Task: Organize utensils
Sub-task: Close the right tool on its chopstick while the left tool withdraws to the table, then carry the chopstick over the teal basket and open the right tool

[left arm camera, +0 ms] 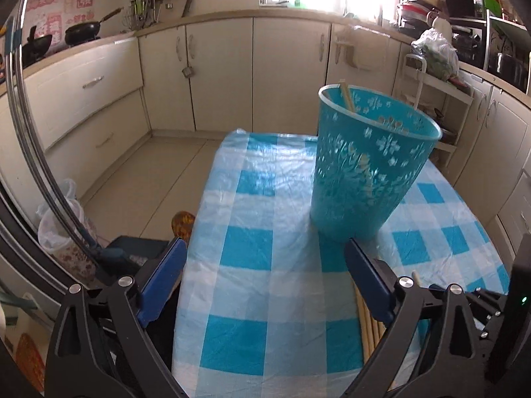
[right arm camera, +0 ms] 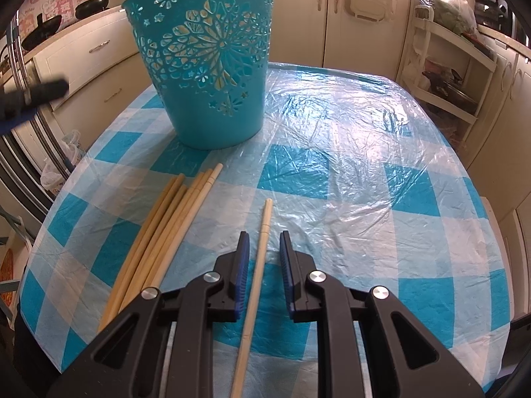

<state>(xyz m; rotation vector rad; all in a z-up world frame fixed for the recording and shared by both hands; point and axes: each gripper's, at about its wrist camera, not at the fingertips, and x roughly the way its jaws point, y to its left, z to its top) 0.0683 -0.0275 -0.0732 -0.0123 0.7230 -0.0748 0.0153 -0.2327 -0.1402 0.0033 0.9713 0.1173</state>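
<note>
My right tool (right arm camera: 263, 255) straddles, jaws apart, one pale wooden chopstick (right arm camera: 260, 252); the left tool (left arm camera: 265, 272) gapes empty; one stick stands in the turquoise cut-out plastic bin (right arm camera: 205, 66), a bundle of loose chopsticks (right arm camera: 162, 232) remains.

Left wrist view: raised over the near left table edge, facing across the checkered tablecloth (left arm camera: 265, 265) toward the cabinets; right wrist view: low, close over the cloth, facing likewise; both share the teal perforated basket (right arm camera: 205, 63) and bundled chopsticks (right arm camera: 159, 232).
</note>
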